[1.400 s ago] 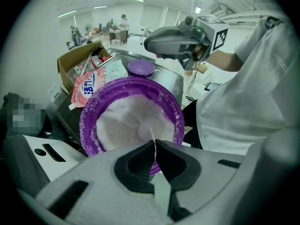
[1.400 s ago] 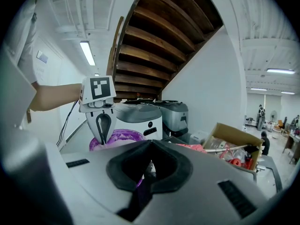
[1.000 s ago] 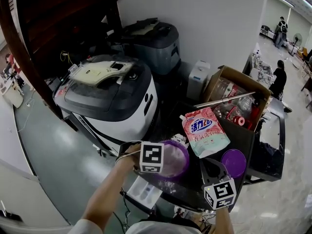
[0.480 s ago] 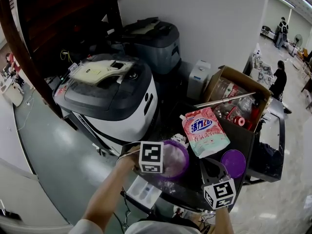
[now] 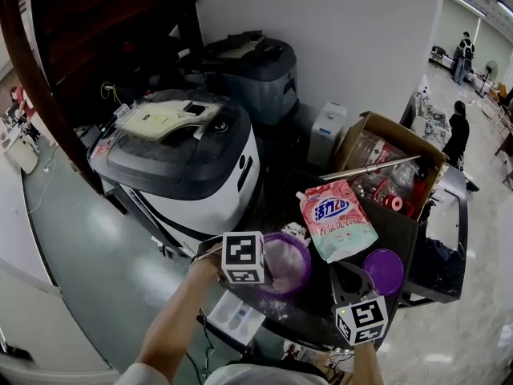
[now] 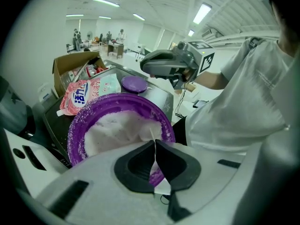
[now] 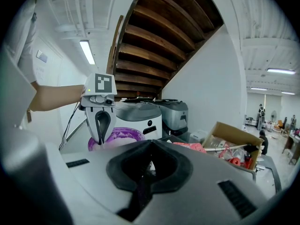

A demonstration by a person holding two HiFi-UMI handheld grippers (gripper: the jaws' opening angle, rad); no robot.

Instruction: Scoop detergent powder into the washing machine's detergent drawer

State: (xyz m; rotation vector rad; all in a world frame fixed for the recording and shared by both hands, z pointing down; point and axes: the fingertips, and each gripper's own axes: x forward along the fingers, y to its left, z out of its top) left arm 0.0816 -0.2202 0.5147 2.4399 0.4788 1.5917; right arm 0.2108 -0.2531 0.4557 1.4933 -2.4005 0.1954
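A purple tub (image 5: pixel 295 257) of white powder (image 6: pixel 110 130) stands on the dark table (image 5: pixel 317 315), in front of the white and grey washing machine (image 5: pixel 180 163). My left gripper (image 5: pixel 260 269) hangs over the tub's near rim. It is shut on a thin white scoop handle (image 6: pixel 153 146) whose far end lies in the powder. My right gripper (image 5: pixel 346 279) is off to the right of the tub, jaws shut with nothing I can make out between them. The right gripper view shows the left gripper (image 7: pixel 102 125) above the tub (image 7: pixel 123 136).
A pink detergent bag (image 5: pixel 337 217) lies behind the tub, the purple lid (image 5: pixel 385 268) to its right. An open cardboard box (image 5: pixel 393 167) of bottles stands at the back right. A second grey machine (image 5: pixel 248 70) sits by the wall. A white compartmented piece (image 5: pixel 236 315) hangs below the table's front.
My left gripper has shifted slightly left and tilted over the tub's rim. The right gripper has barely moved.
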